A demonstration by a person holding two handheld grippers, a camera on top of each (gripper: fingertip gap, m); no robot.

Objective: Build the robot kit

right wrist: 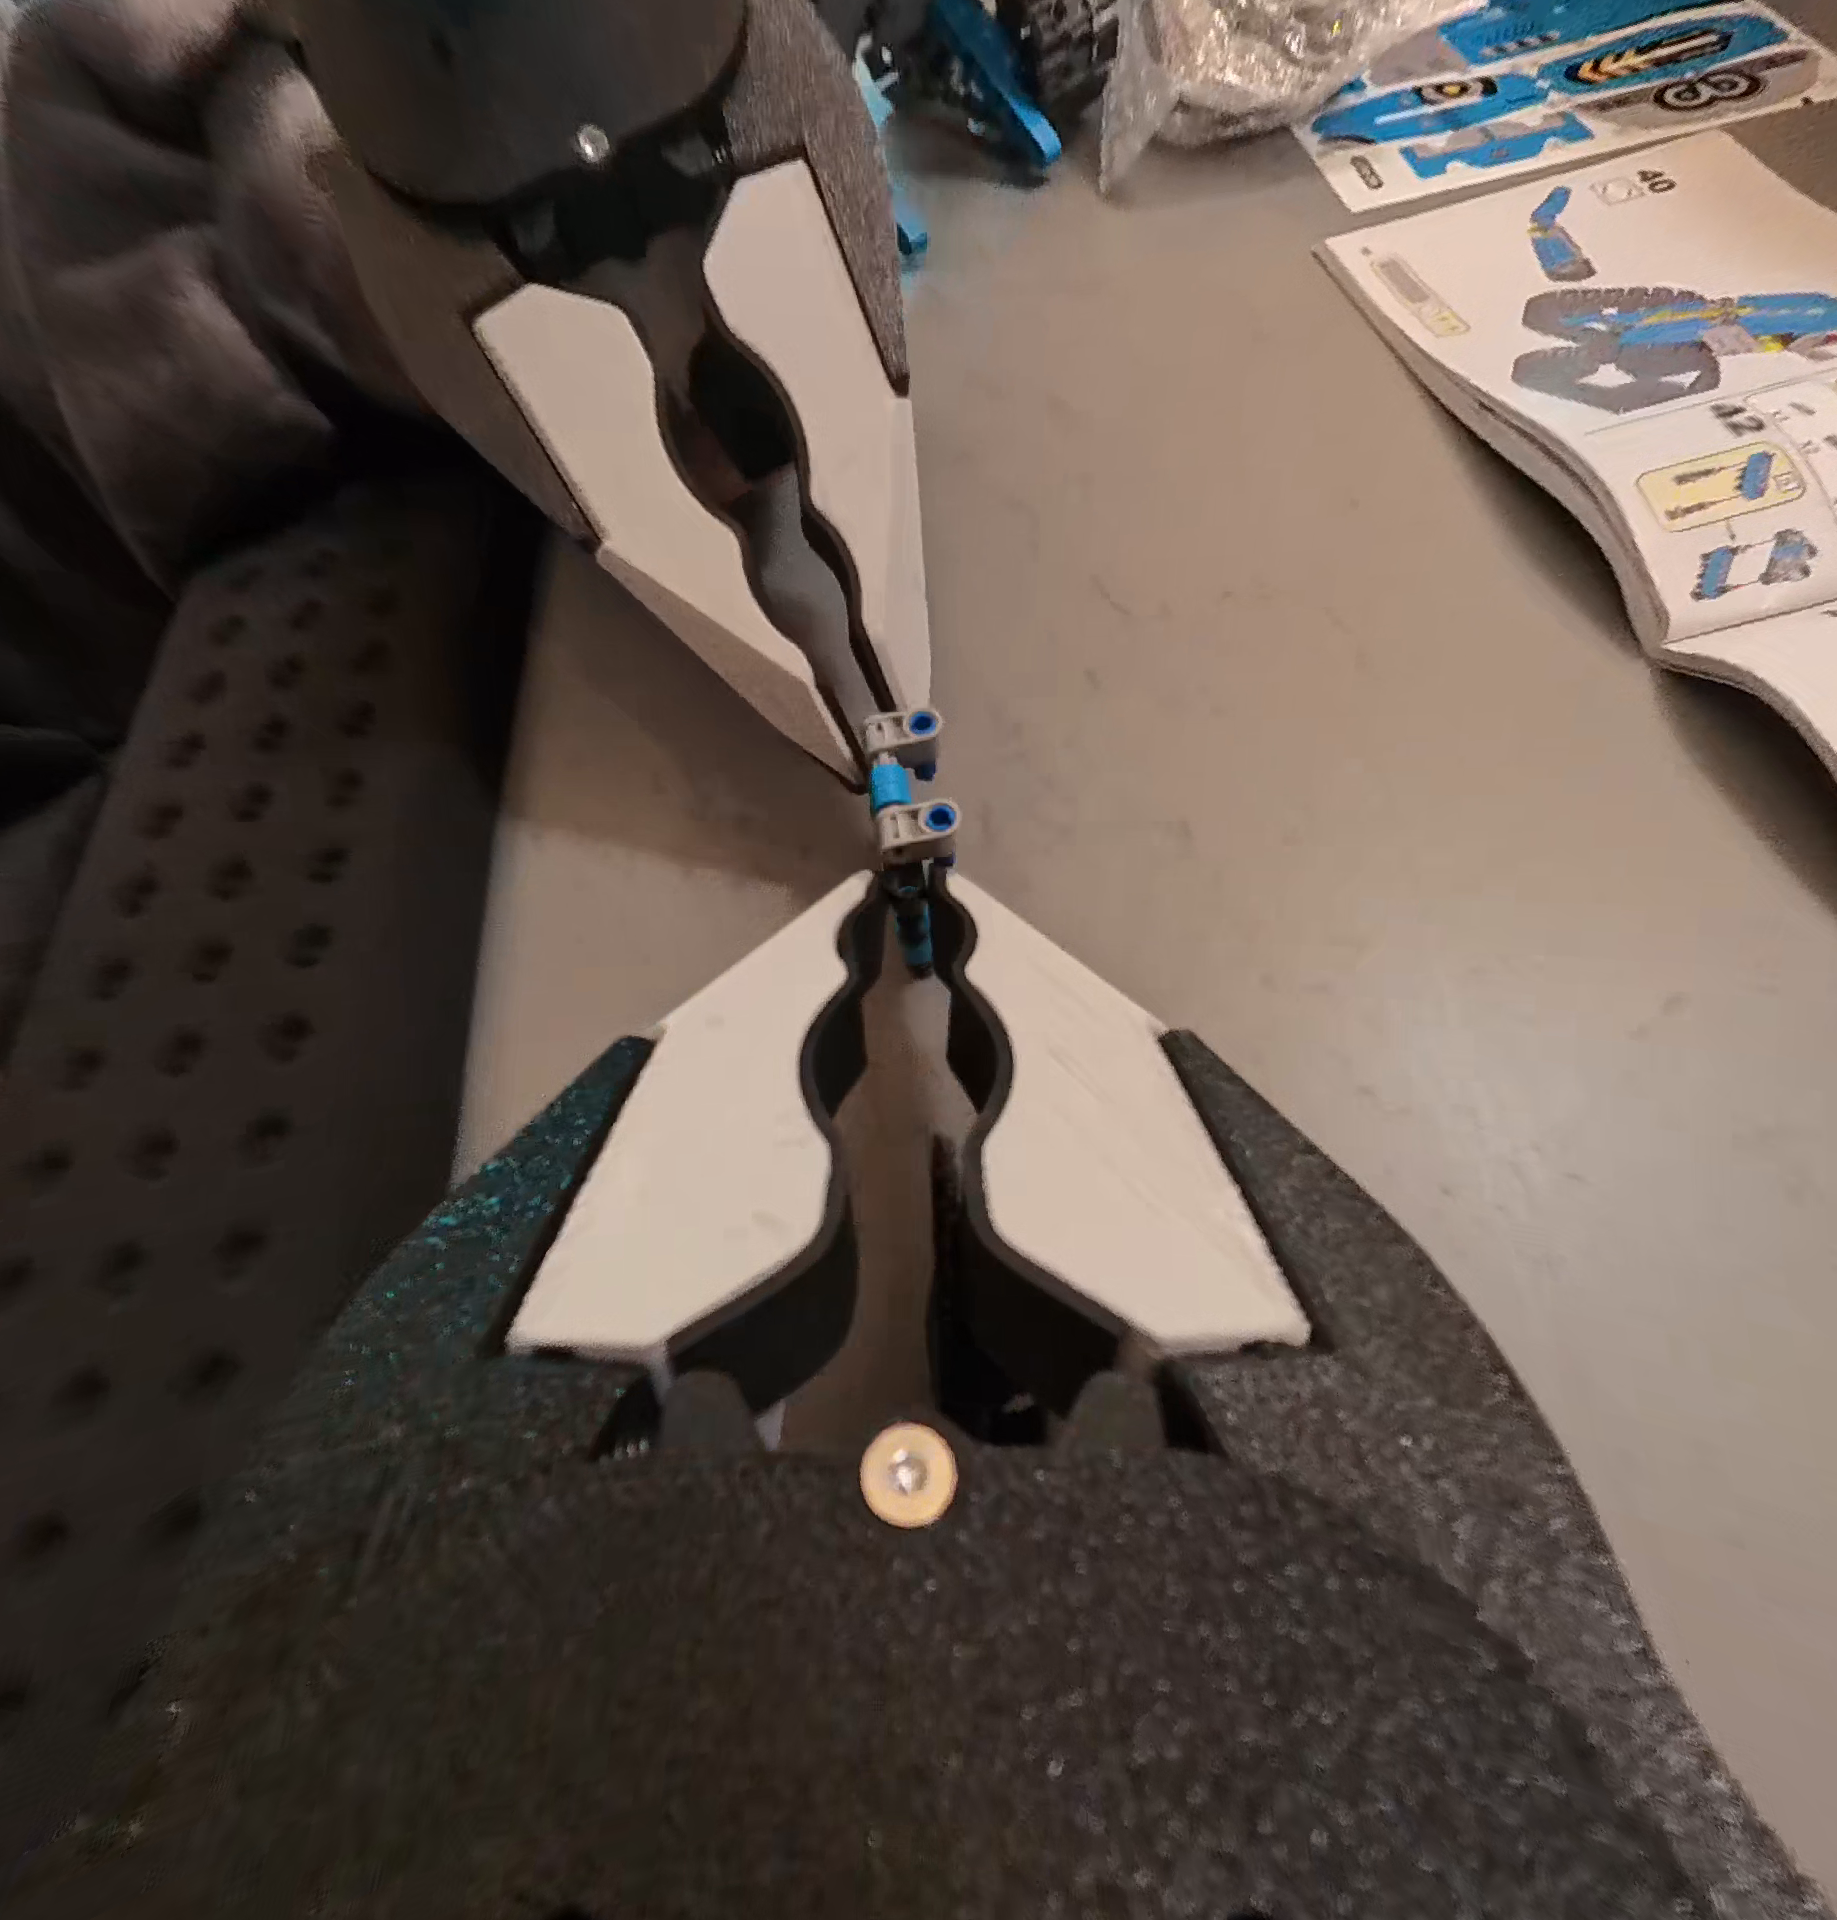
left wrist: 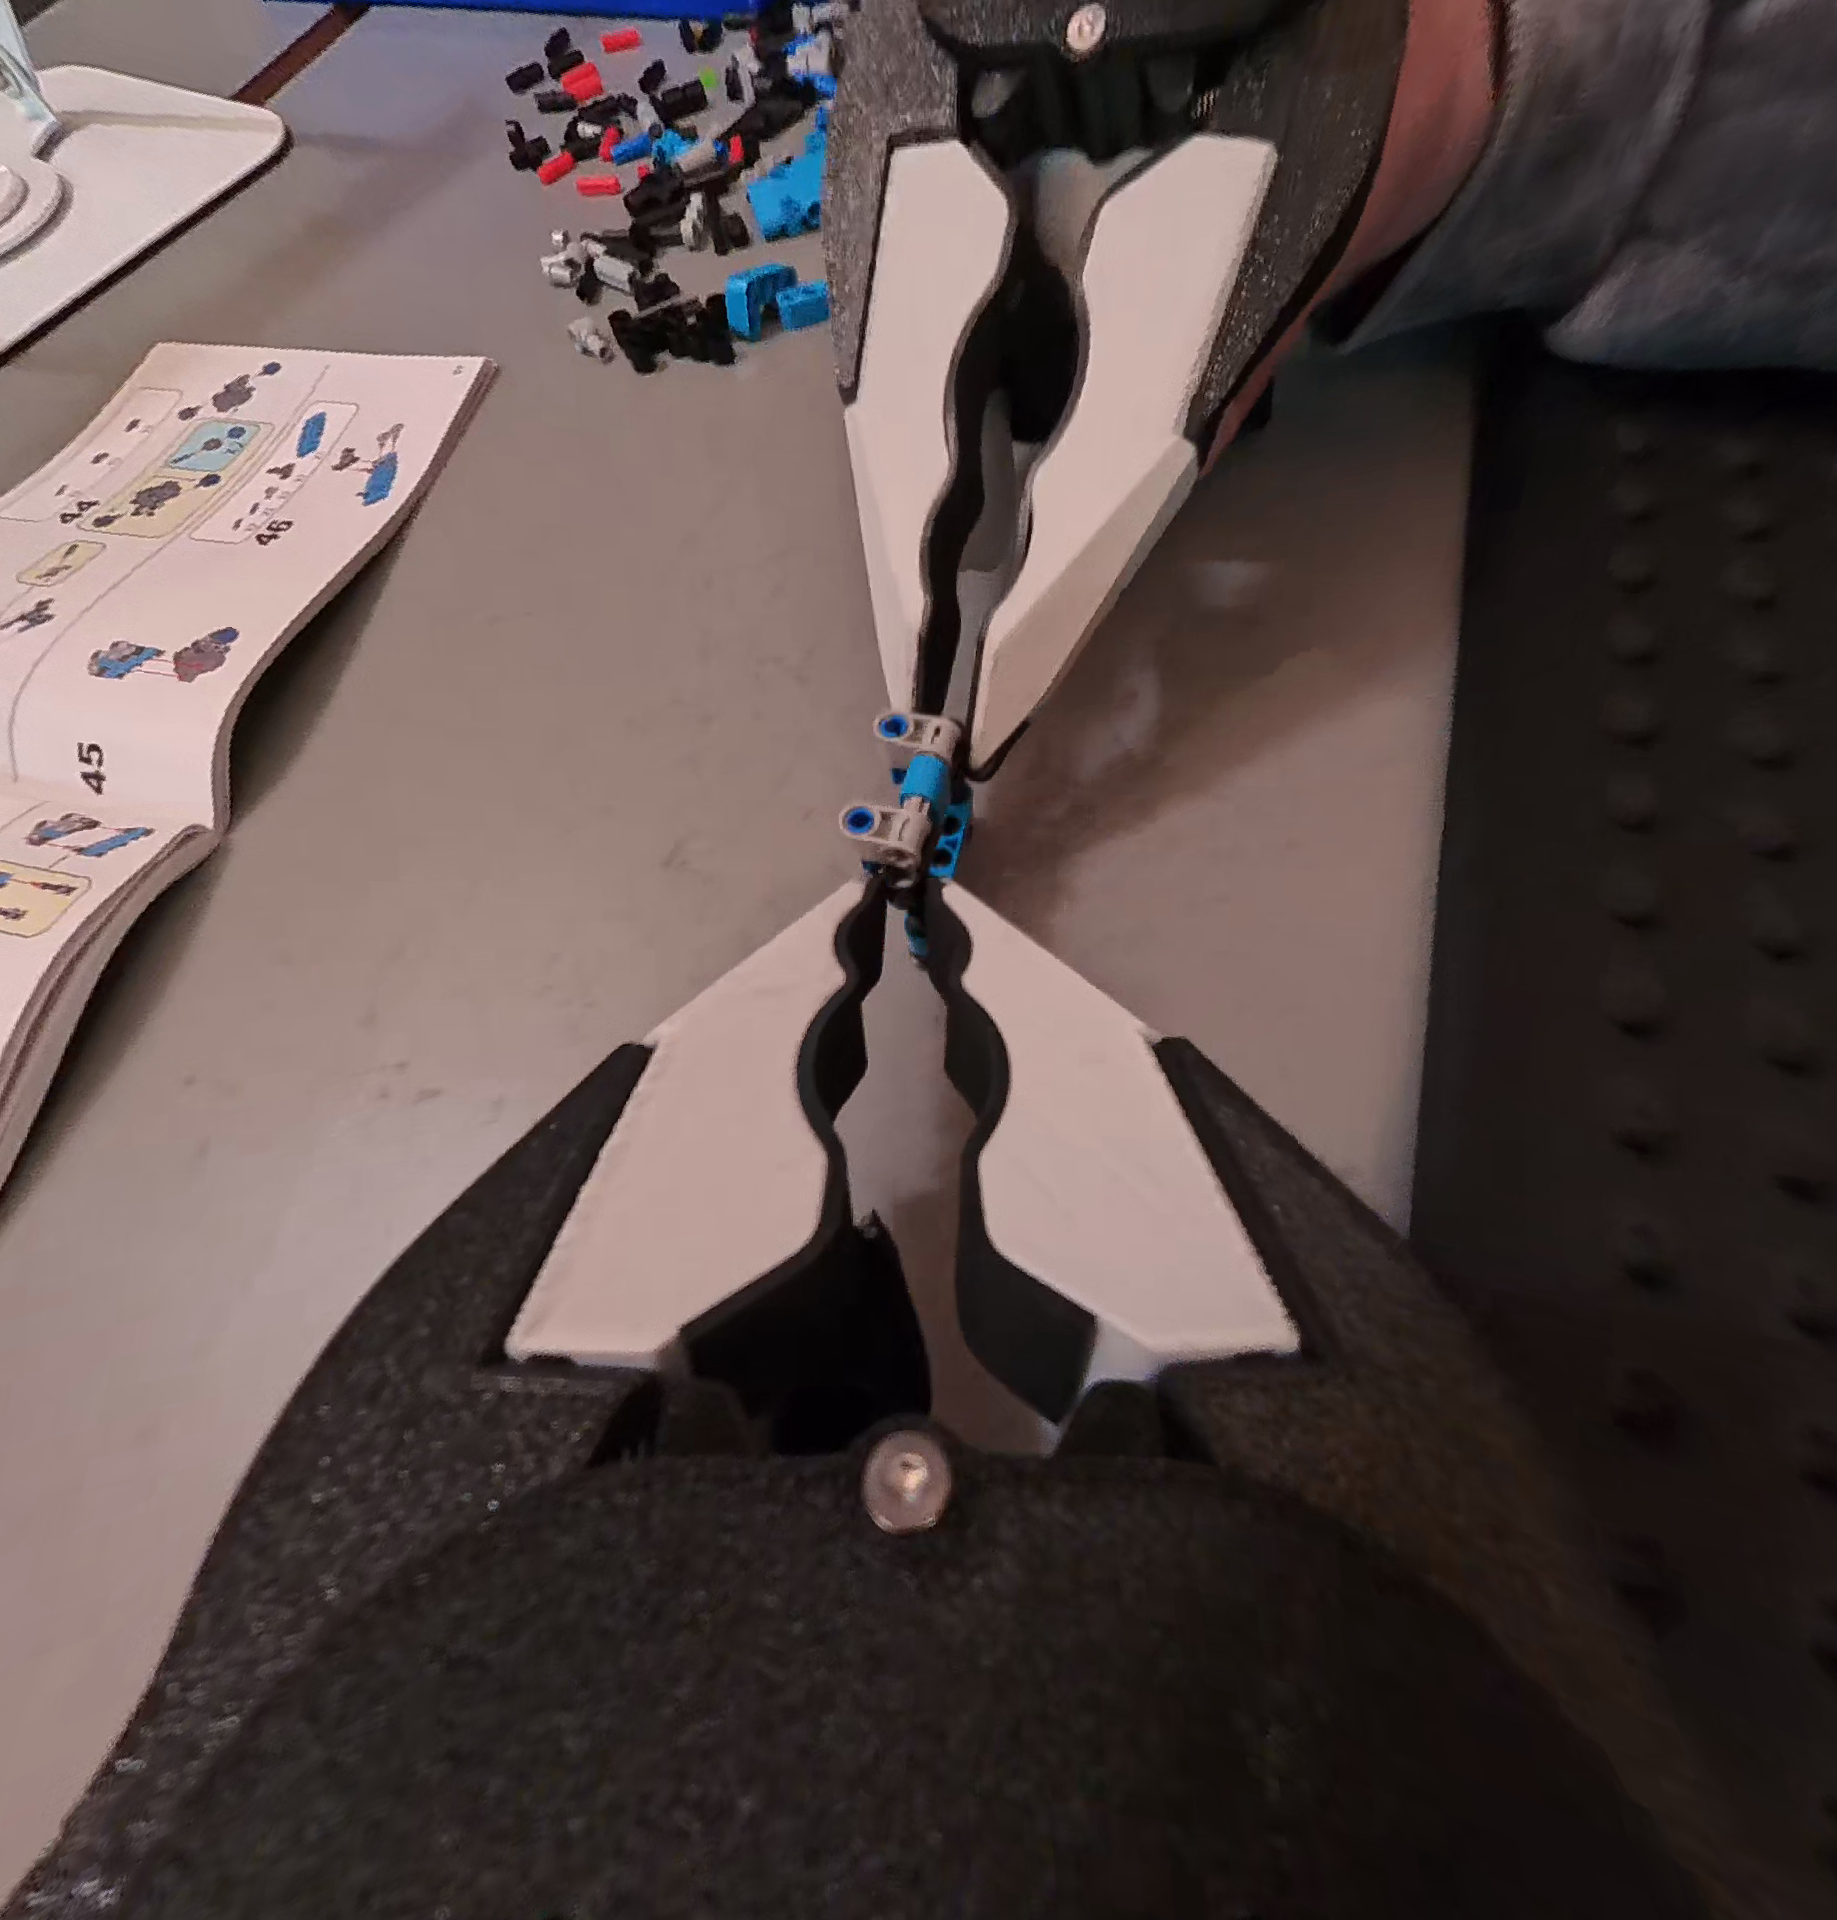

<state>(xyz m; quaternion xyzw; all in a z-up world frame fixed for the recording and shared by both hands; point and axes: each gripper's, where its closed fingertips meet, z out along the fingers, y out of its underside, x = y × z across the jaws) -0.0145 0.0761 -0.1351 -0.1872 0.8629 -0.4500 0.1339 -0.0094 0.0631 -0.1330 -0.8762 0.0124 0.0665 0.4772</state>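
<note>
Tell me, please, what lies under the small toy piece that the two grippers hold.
Under the toy piece, held between the left gripper and the right gripper, only bare grey table shows. The piece's lower end is hidden between the fingers.

A small grey-and-blue brick assembly (left wrist: 909, 805) with two grey connectors stands pinched at twelve o'clock and six o'clock above the grey table (left wrist: 540, 790).

tools: 2 (left wrist: 909, 894) (right wrist: 909, 883) | small assemblies: 1 (left wrist: 909, 805) | open booklets: 1 (left wrist: 166, 623) | sticker sheets: 1 (right wrist: 1579, 94)
</note>
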